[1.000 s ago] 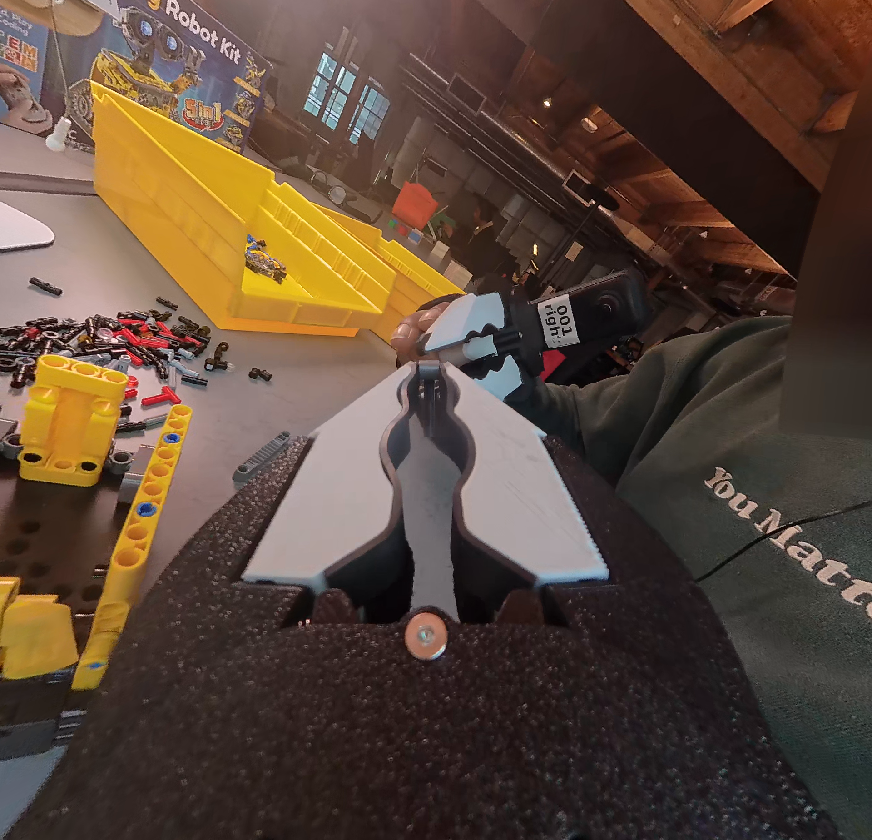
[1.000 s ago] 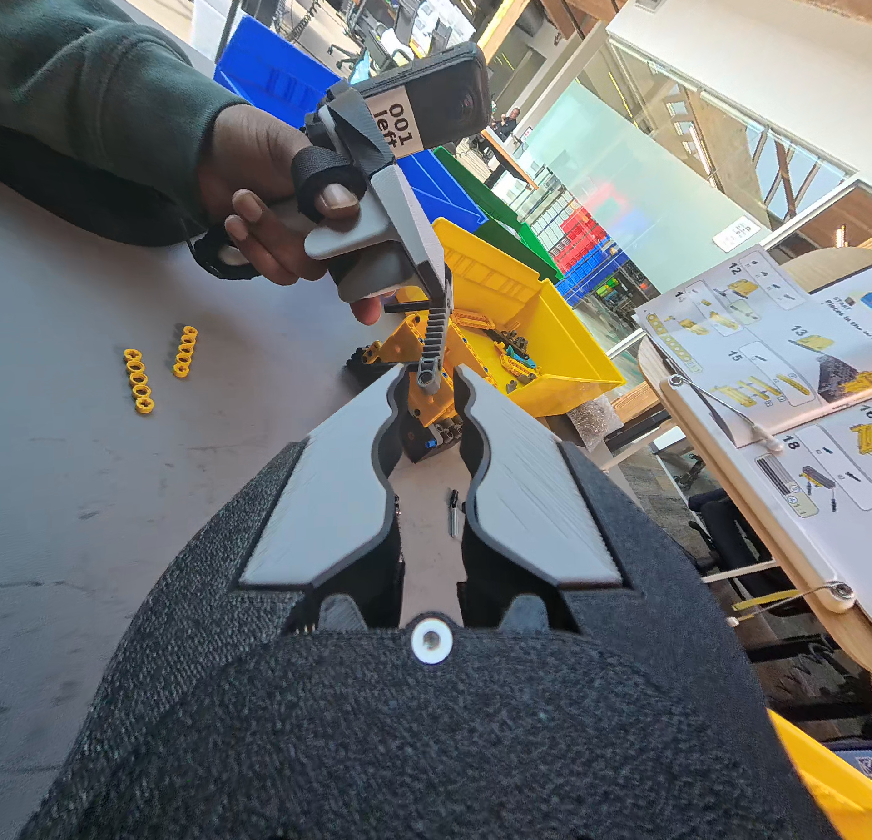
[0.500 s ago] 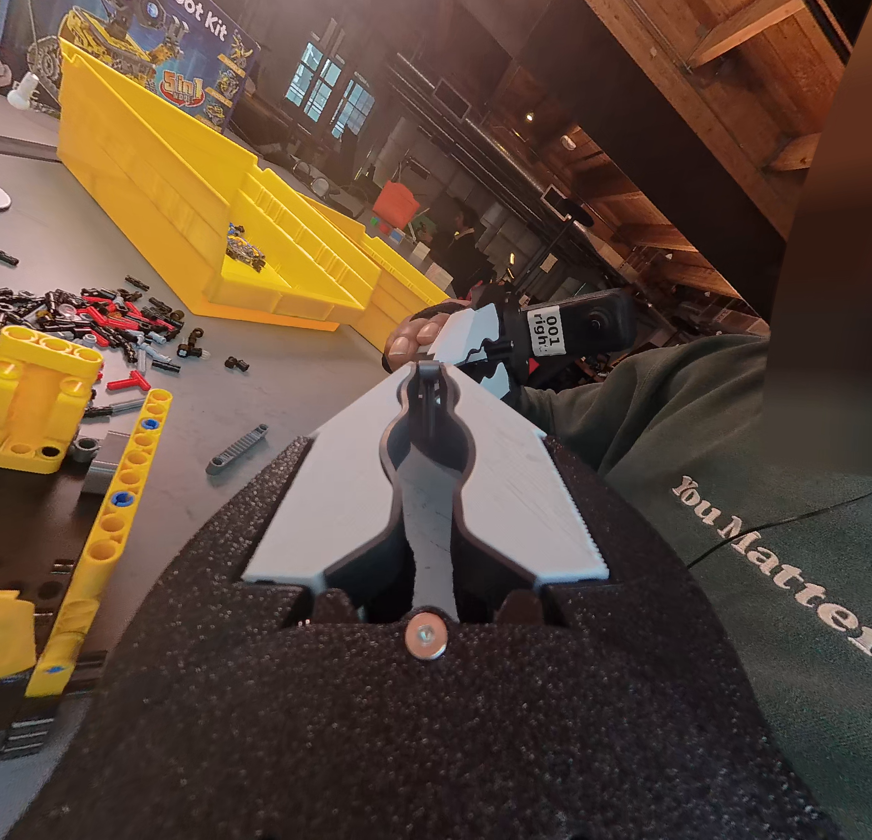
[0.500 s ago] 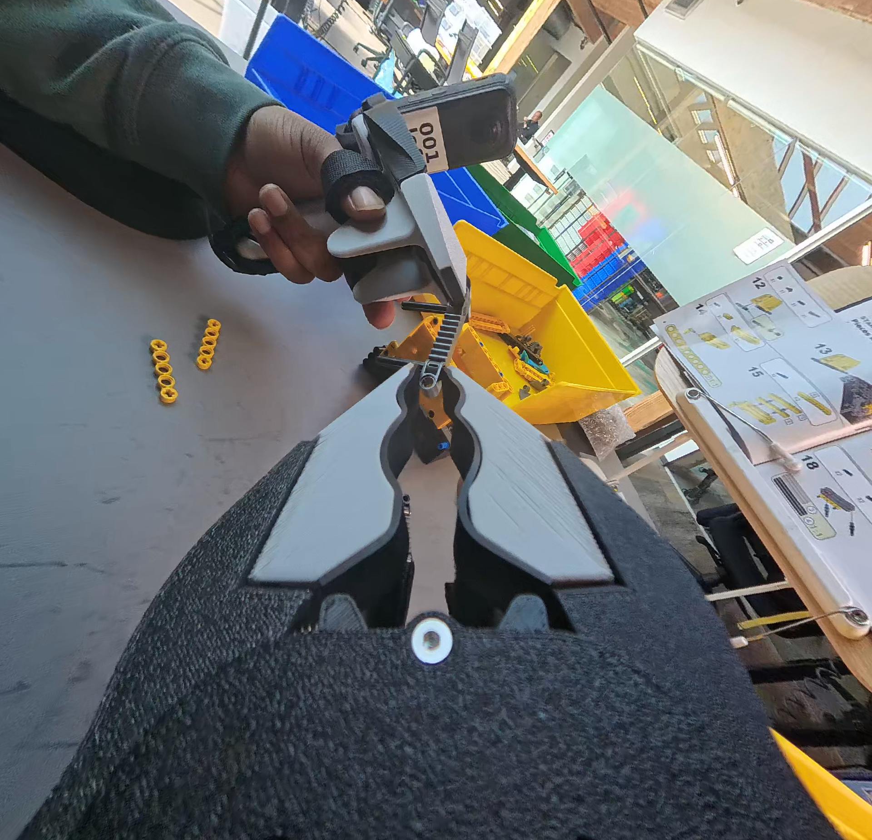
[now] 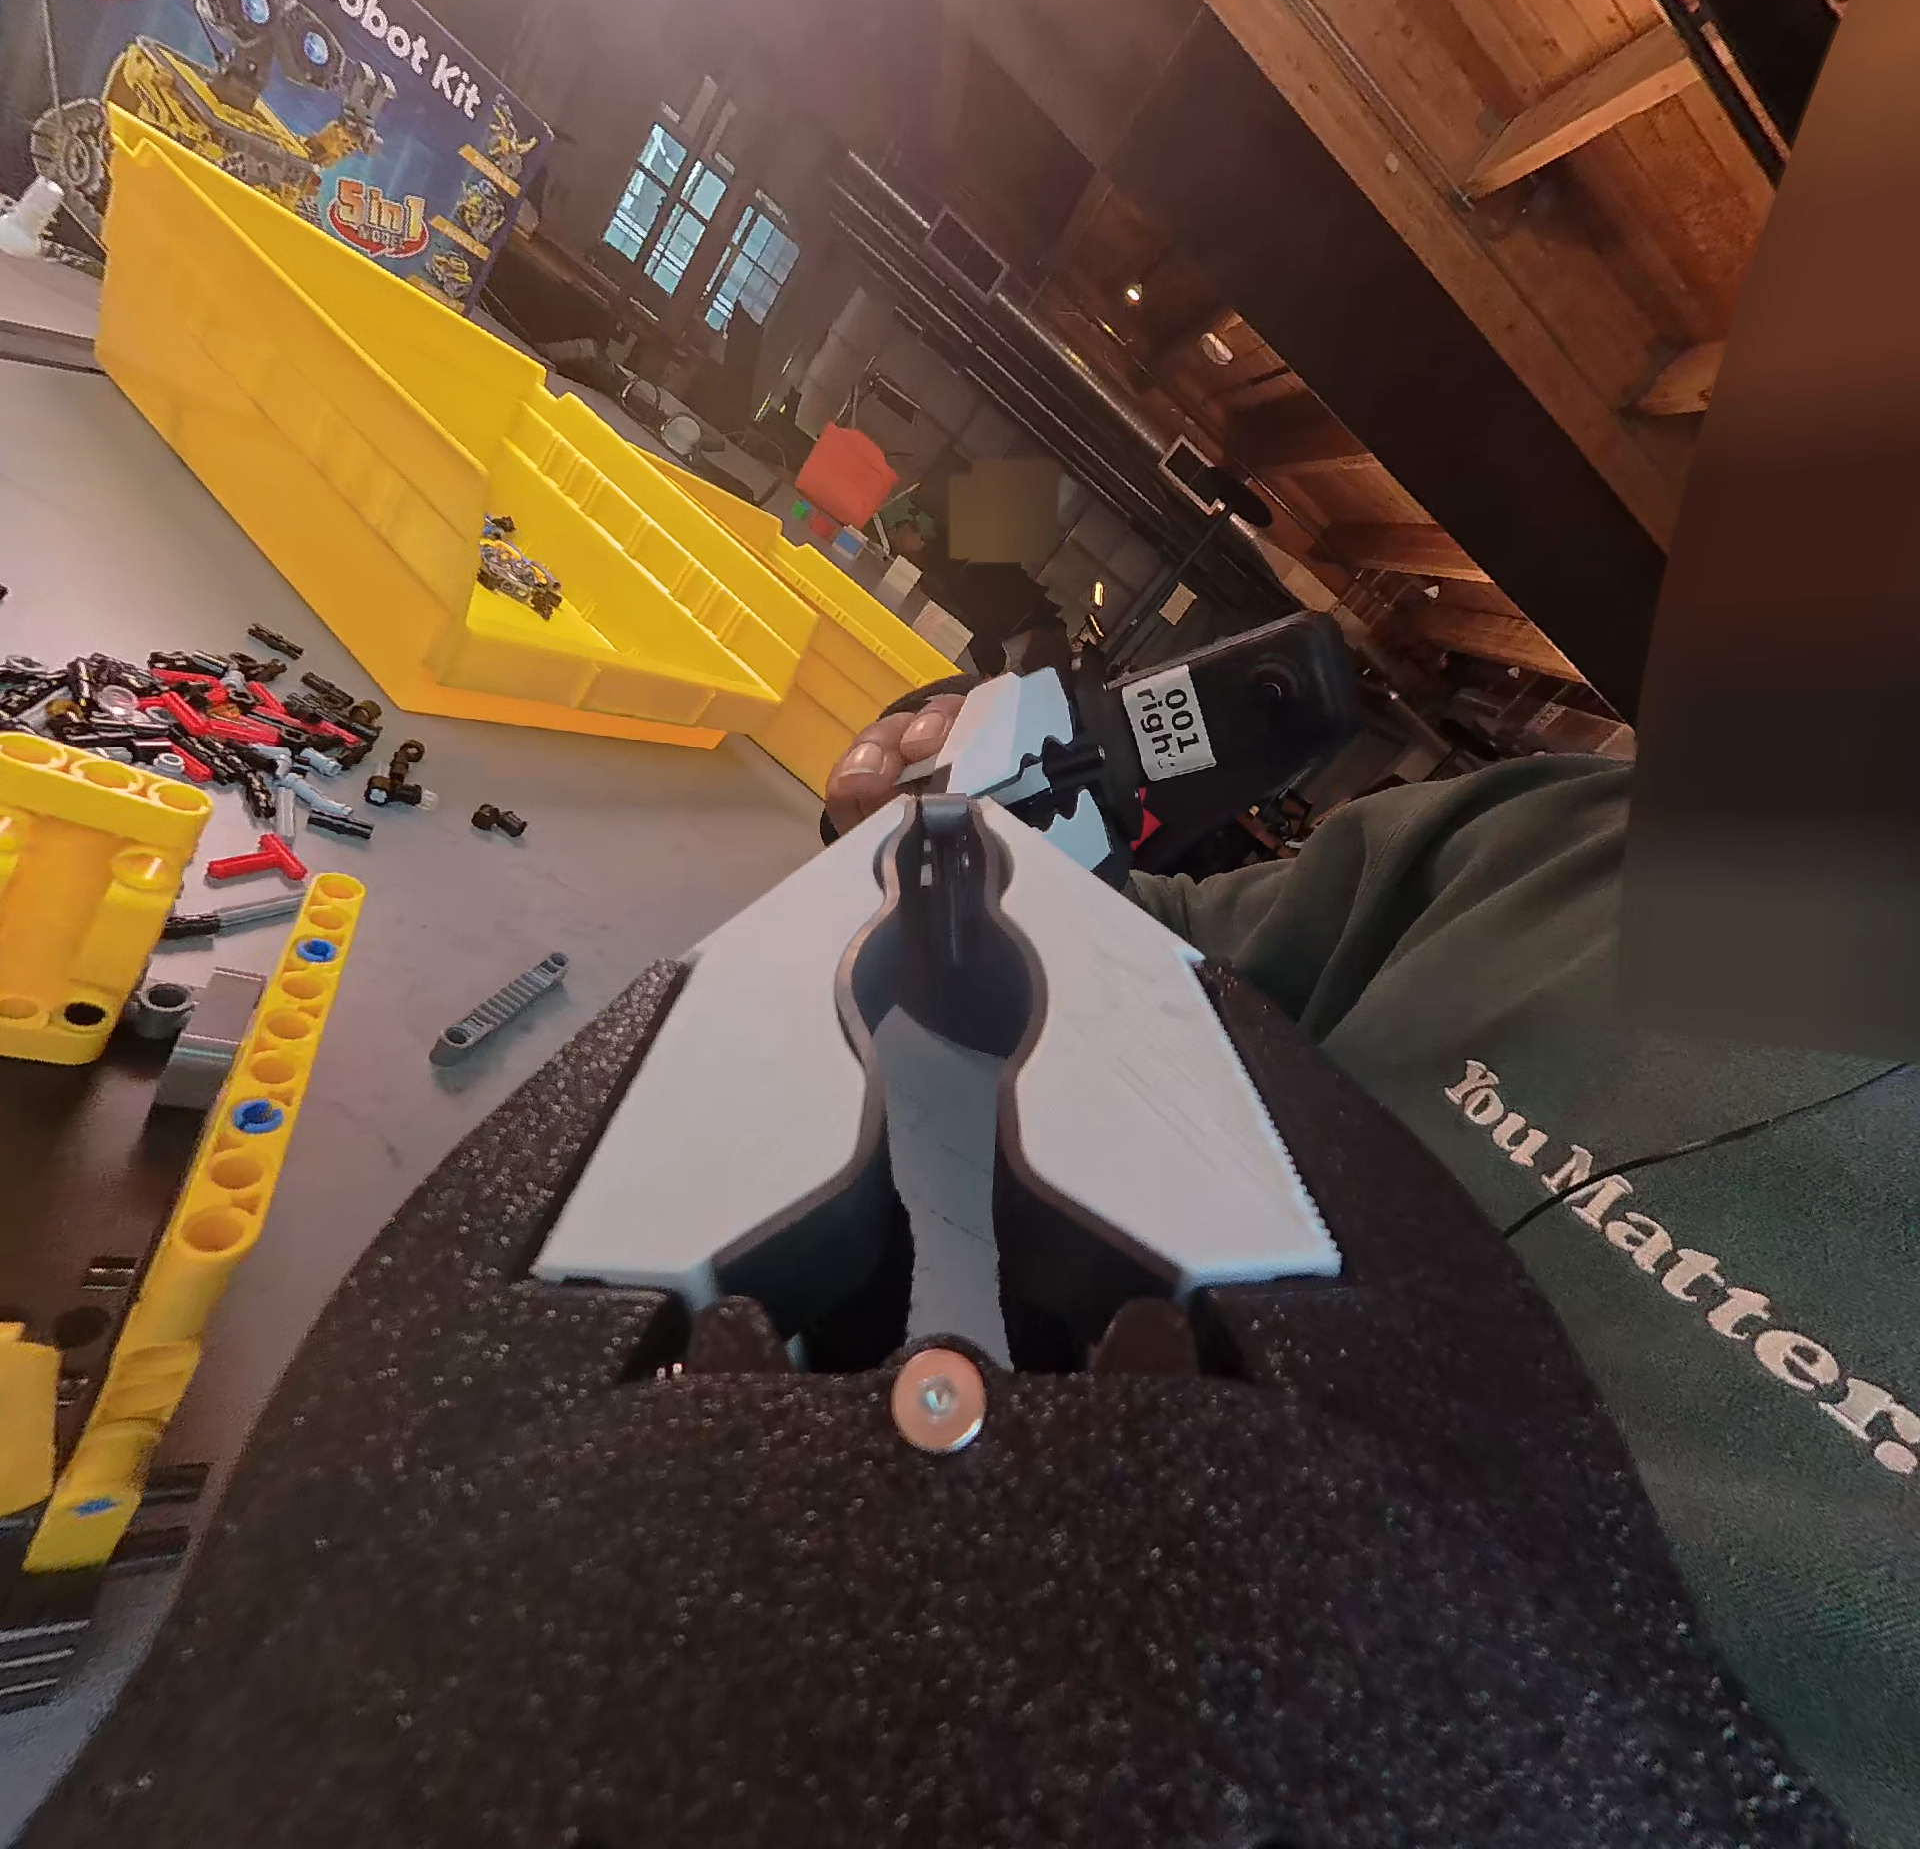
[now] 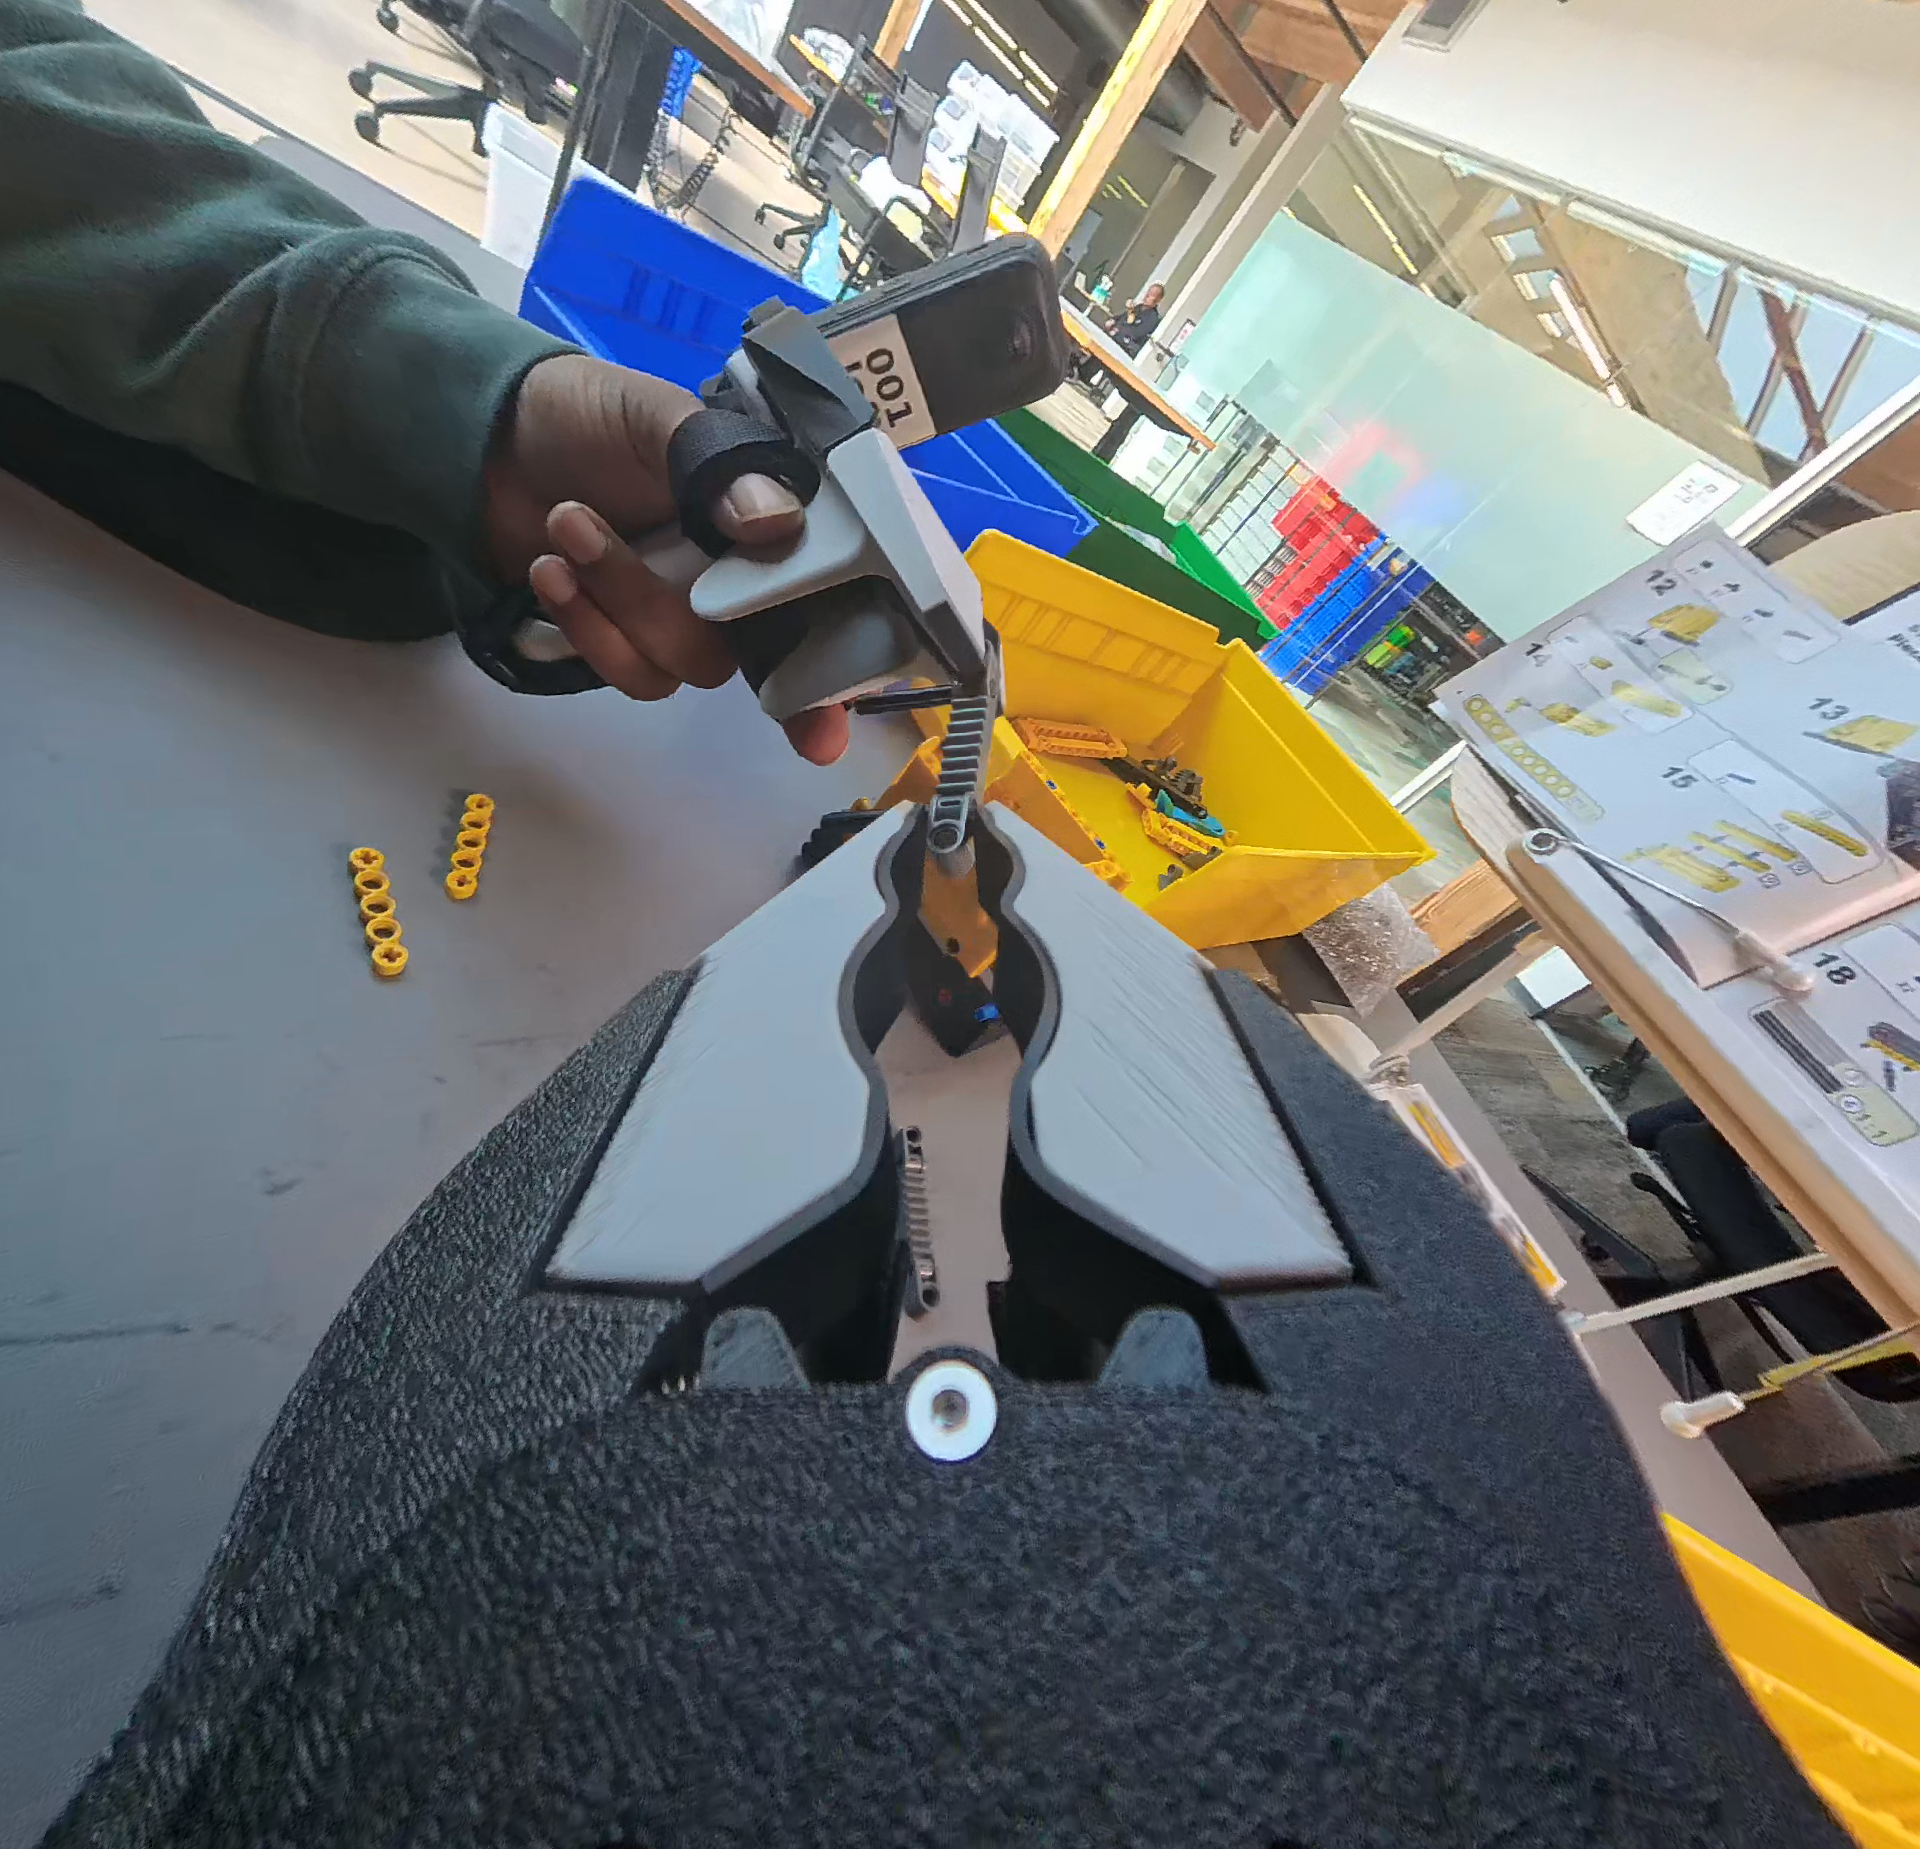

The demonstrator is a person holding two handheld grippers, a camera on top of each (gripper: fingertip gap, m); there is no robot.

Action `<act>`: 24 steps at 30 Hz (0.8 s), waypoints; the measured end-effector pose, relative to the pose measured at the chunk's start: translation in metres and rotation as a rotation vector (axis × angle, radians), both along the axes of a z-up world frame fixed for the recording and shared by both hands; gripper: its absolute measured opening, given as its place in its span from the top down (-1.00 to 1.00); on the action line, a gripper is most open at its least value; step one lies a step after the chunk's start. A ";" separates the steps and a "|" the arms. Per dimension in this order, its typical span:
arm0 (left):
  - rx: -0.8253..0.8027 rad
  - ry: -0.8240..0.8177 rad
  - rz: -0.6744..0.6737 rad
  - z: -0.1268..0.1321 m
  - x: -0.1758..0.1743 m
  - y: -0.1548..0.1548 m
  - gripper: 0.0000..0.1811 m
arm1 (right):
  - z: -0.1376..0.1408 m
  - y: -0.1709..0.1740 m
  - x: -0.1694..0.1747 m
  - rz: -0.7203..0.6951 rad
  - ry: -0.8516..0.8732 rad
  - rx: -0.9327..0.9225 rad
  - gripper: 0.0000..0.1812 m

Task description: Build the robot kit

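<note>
Right wrist view, frame centre: left gripper (image 6: 982,677) clamps a grey toothed beam (image 6: 961,760), its lower end pinched by the right gripper (image 6: 951,843) above the counter (image 6: 208,1072).

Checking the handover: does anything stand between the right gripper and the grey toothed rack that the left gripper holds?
Nothing visible does. The grey toothed rack hangs from the left gripper, its lower eyelet right at the right gripper tips; the yellow assembly lies behind it.
</note>
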State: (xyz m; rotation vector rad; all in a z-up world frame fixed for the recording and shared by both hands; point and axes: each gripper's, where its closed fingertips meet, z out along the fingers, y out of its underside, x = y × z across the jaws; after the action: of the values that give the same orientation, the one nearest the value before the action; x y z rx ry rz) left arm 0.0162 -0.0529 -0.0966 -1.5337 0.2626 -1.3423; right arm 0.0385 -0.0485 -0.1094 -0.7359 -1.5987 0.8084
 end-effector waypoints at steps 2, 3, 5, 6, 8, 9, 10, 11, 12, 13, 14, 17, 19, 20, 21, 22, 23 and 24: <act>-0.002 -0.016 0.002 0.001 -0.001 0.000 0.93 | 0.004 0.002 0.001 -0.019 0.033 0.038 0.87; -0.004 -0.017 0.003 0.001 -0.001 0.001 0.93 | 0.004 0.003 0.001 -0.024 0.033 0.045 0.84; -0.007 -0.024 0.004 0.000 -0.002 0.001 0.93 | 0.004 0.004 0.002 -0.025 0.031 0.039 0.82; -0.007 -0.028 0.003 0.001 -0.002 0.001 0.93 | 0.005 0.004 0.002 -0.024 0.033 0.038 0.82; -0.007 -0.027 0.004 0.000 -0.002 0.001 0.93 | 0.004 0.004 0.002 -0.022 0.027 0.044 0.82; -0.007 -0.027 0.003 0.000 -0.002 0.001 0.93 | 0.002 0.003 0.002 -0.023 0.021 0.050 0.82; -0.006 -0.027 0.001 0.001 -0.001 0.001 0.93 | 0.001 0.003 0.001 -0.025 0.016 0.057 0.82; -0.007 -0.026 -0.001 0.000 -0.001 0.001 0.93 | -0.001 0.003 0.001 -0.027 0.011 0.063 0.82; -0.007 -0.026 -0.002 0.000 0.000 0.001 0.93 | -0.002 0.003 0.001 -0.028 0.008 0.068 0.82; -0.008 -0.027 0.000 0.000 0.000 0.001 0.93 | -0.002 0.003 0.001 -0.029 0.007 0.071 0.82; -0.009 -0.030 0.000 0.000 -0.001 0.001 0.93 | -0.002 0.003 0.000 -0.030 0.008 0.072 0.84; -0.015 -0.029 -0.005 -0.001 -0.001 0.001 0.93 | -0.002 0.004 0.001 -0.029 0.000 0.065 0.90; -0.014 -0.012 -0.004 -0.003 0.000 0.001 0.93 | -0.003 0.005 0.001 -0.017 -0.017 0.022 0.91; -0.011 -0.005 -0.007 -0.004 0.000 0.001 0.93 | -0.003 0.005 0.002 -0.006 -0.024 -0.009 0.91; -0.005 0.004 -0.009 -0.004 0.000 0.001 0.92 | -0.003 0.005 0.003 0.007 -0.028 -0.046 0.91; 0.004 0.016 -0.007 -0.004 0.000 0.000 0.92 | -0.001 0.006 0.003 0.021 -0.030 -0.093 0.91; 0.017 0.028 -0.005 -0.003 -0.001 0.000 0.91 | 0.000 0.006 0.005 0.039 -0.039 -0.147 0.91; 0.031 0.040 -0.002 -0.002 -0.001 0.000 0.90 | 0.001 0.008 0.006 0.057 -0.047 -0.202 0.92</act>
State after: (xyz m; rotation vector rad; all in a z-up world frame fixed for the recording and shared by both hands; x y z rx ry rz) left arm 0.0149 -0.0534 -0.0988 -1.5360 0.3082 -1.3043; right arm 0.0448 -0.0409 -0.1088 -0.8618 -1.6010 1.0115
